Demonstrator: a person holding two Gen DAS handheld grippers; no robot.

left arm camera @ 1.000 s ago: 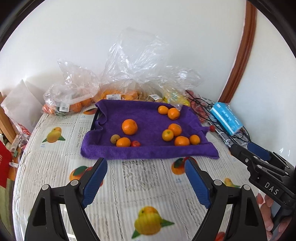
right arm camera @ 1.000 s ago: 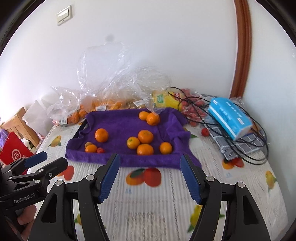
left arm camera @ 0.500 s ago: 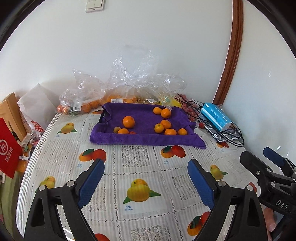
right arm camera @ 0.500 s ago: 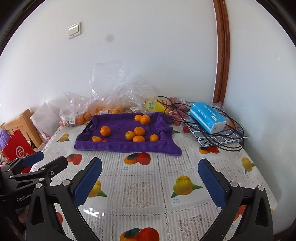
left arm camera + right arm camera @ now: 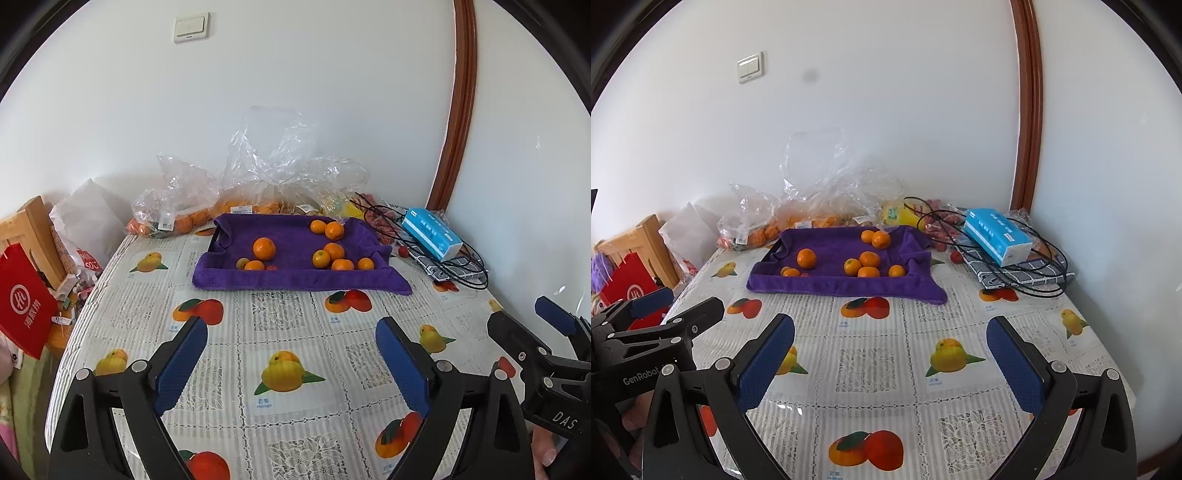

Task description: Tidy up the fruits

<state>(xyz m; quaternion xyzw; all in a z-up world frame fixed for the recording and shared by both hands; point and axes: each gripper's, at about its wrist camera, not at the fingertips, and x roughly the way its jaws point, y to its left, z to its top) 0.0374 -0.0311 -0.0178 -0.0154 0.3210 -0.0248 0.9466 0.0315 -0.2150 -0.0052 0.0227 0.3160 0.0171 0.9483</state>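
Observation:
A purple towel [image 5: 295, 282] lines a black tray at the far middle of the table. On the towel lie one large orange [image 5: 264, 248], a cluster of small mandarins [image 5: 334, 252], two more at the back [image 5: 327, 228], and a brownish fruit [image 5: 242, 263] beside a small red one. My left gripper [image 5: 290, 328] hovers open over the fruit-print tablecloth, well short of the towel, with nothing between its blue pads. My right gripper [image 5: 891, 325] is beside it, open wider and also empty. The large orange [image 5: 806, 257] lies far ahead of it.
Clear plastic bags of oranges [image 5: 177, 218] stand against the wall behind the tray. A blue tissue pack [image 5: 430, 232], black cables [image 5: 461, 266] and a loose red fruit [image 5: 403, 251] lie at the right. A red bag [image 5: 22, 310] and wooden chair [image 5: 33, 229] are past the table's left edge.
Both grippers have drawn back from the tray and risen, so the towel and fruit look smaller and farther. The right gripper's jaws have spread much wider; the left's slightly.

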